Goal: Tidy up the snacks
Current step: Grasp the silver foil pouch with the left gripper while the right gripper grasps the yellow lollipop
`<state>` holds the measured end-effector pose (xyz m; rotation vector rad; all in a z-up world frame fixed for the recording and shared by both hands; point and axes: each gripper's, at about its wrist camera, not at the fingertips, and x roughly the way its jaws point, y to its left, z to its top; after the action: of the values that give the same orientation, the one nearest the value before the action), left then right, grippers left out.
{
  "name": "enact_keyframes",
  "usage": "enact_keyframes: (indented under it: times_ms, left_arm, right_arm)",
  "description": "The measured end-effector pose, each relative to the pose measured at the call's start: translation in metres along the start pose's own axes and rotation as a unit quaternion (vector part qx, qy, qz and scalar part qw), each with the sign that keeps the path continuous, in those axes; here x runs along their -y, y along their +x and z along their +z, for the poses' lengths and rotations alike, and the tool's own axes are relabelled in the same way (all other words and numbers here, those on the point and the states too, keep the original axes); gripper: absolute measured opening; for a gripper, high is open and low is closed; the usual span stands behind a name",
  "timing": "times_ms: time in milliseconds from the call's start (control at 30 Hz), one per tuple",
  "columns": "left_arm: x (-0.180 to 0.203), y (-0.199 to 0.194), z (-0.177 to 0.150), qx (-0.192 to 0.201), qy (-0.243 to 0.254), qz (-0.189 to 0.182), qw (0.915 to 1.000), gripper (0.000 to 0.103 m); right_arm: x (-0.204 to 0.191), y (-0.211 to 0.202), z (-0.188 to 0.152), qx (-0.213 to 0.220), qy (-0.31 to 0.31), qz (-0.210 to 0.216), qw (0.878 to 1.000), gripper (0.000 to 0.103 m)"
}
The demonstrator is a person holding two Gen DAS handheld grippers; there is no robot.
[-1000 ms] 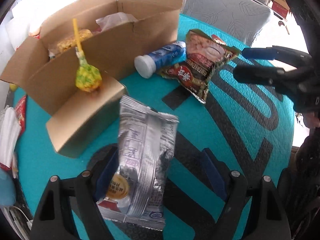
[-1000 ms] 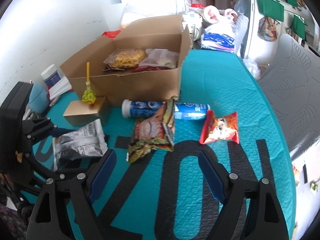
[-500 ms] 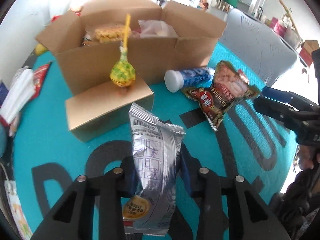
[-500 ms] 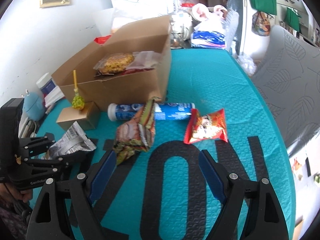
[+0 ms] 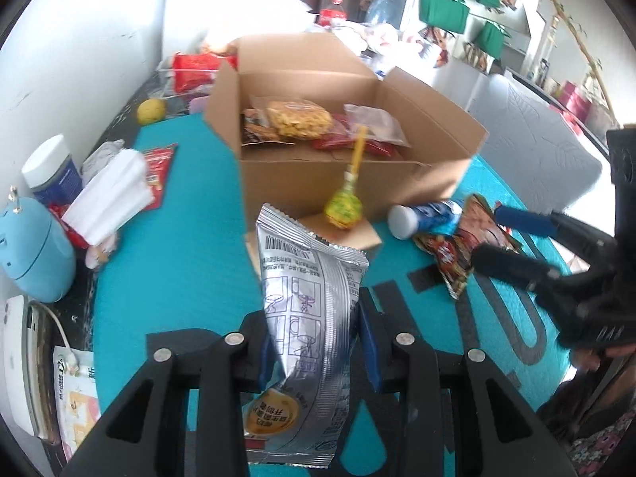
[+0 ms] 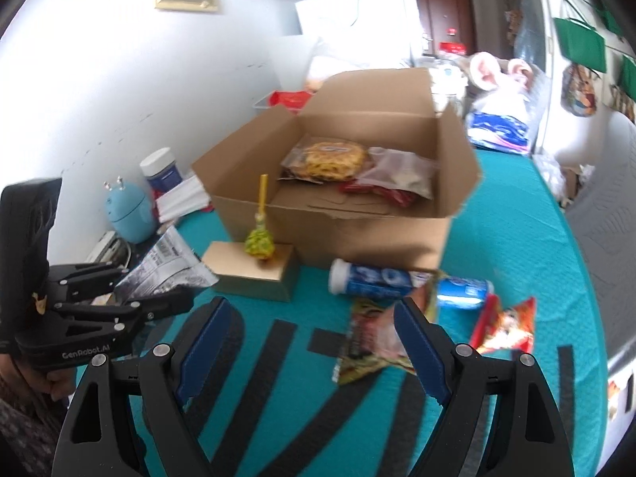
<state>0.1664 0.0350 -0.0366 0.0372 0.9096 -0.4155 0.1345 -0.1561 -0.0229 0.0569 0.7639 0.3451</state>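
My left gripper (image 5: 316,342) is shut on a silver snack packet (image 5: 314,318) and holds it upright above the teal table, in front of the open cardboard box (image 5: 342,183). The box holds noodle and snack bags (image 5: 298,117). The left gripper also shows in the right wrist view (image 6: 175,298) with the packet (image 6: 171,270). My right gripper (image 6: 314,342) is open and empty, above a brown snack bag (image 6: 369,342). A blue tube (image 6: 369,280), a red snack bag (image 6: 505,326) and a lollipop (image 6: 260,242) on the box flap lie nearby.
A light-blue device (image 5: 31,246), a white-lidded jar (image 5: 49,171), white papers (image 5: 111,194) and a red packet (image 5: 159,167) crowd the table's left edge. A grey chair (image 5: 536,147) stands at the far right. My right gripper appears in the left wrist view (image 5: 512,246).
My left gripper closed on the silver packet and lifted it up toward the box. My right gripper moved forward, over the brown snack bag.
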Motion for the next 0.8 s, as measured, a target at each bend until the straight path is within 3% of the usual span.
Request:
enact_keyframes:
  times_ms: [300, 800]
  left_arm:
    - [-0.034, 0.006, 0.004, 0.007, -0.038, 0.013, 0.9992, 0.035]
    - [-0.052, 0.013, 0.008, 0.003, -0.063, 0.015, 0.9979, 0.035]
  right_arm:
    - [-0.02, 0.046, 0.012, -0.011, -0.009, 0.024, 1.0, 0.068]
    - [-0.03, 0.092, 0.029, -0.024, -0.021, 0.051, 0.998, 0.042]
